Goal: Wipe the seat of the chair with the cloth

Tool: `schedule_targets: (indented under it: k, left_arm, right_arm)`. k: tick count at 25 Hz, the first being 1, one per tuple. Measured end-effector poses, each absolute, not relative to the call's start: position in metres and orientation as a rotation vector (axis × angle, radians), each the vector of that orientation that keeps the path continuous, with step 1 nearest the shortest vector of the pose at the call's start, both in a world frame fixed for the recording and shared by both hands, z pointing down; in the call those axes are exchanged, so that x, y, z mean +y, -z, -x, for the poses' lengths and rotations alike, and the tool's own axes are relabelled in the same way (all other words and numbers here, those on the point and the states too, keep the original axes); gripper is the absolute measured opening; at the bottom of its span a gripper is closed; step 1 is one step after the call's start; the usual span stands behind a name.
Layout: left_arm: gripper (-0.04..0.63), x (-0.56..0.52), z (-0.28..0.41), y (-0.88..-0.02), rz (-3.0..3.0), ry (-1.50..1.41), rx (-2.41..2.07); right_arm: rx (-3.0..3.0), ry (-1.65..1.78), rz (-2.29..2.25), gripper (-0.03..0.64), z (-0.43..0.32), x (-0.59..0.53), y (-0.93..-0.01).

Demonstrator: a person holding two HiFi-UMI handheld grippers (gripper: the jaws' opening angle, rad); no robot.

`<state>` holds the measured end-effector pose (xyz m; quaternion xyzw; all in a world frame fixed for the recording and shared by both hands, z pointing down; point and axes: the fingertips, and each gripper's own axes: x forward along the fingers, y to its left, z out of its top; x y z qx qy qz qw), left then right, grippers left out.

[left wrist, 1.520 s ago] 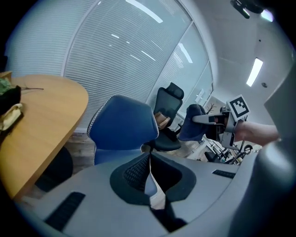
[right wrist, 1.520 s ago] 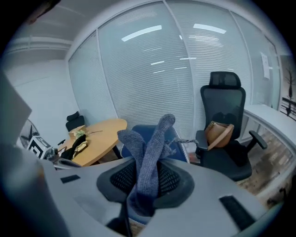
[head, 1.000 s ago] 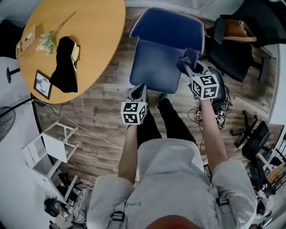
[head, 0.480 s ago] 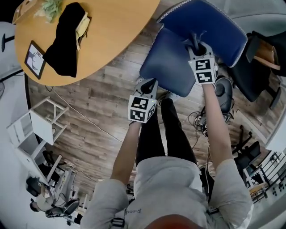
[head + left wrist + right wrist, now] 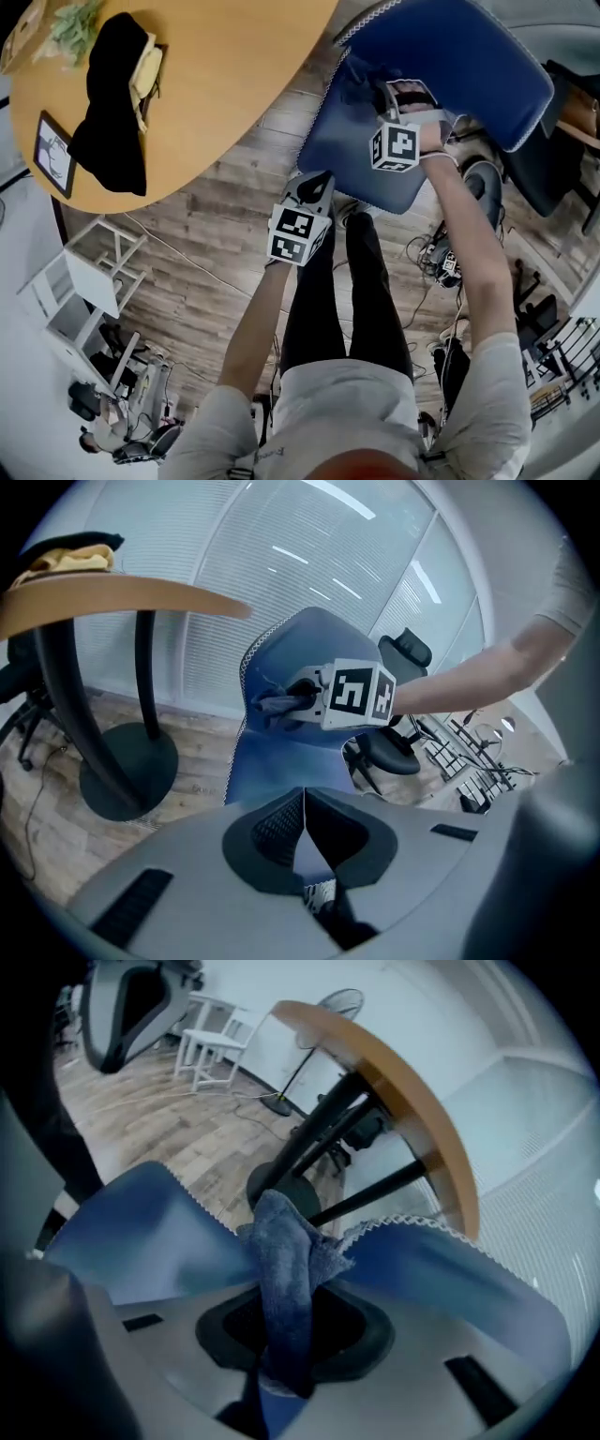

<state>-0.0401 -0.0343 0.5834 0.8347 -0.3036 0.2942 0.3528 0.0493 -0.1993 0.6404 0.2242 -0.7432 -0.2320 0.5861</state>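
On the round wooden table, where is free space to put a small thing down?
The table is bare across its half toward the chair, from the black garment to the rim. The end away from the chair is crowded: garment, framed picture and green sprig lie close together. The chair seat is occupied by the right gripper, shut on the cloth.

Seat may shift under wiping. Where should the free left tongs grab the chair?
Likely the seat's front edge, approached from the front: it is a free lip facing the left tongs, which are shut and empty just short of it. The right tongs hold the cloth farther back.
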Motion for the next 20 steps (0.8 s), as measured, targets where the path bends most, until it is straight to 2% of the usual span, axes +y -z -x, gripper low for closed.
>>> schedule_targets:
  k: [6,15,20]
  left_arm:
    - [0.029,-0.047,0.041,-0.595,-2.141,-0.757,-0.766]
    - [0.029,-0.068,0.043,-0.609,-2.11,-0.706,-0.816]
    - [0.029,-0.06,0.049,-0.627,-2.045,-0.693,-0.874]
  right_arm:
    - [-1.606,0.811,-0.154,0.101,-0.028,-0.198,-0.698]
    - [-1.677,0.88,-0.066,0.101,0.004,-0.235,-0.742]
    - [-1.527,0.902,0.09,0.095,-0.017,-0.224,-0.792]
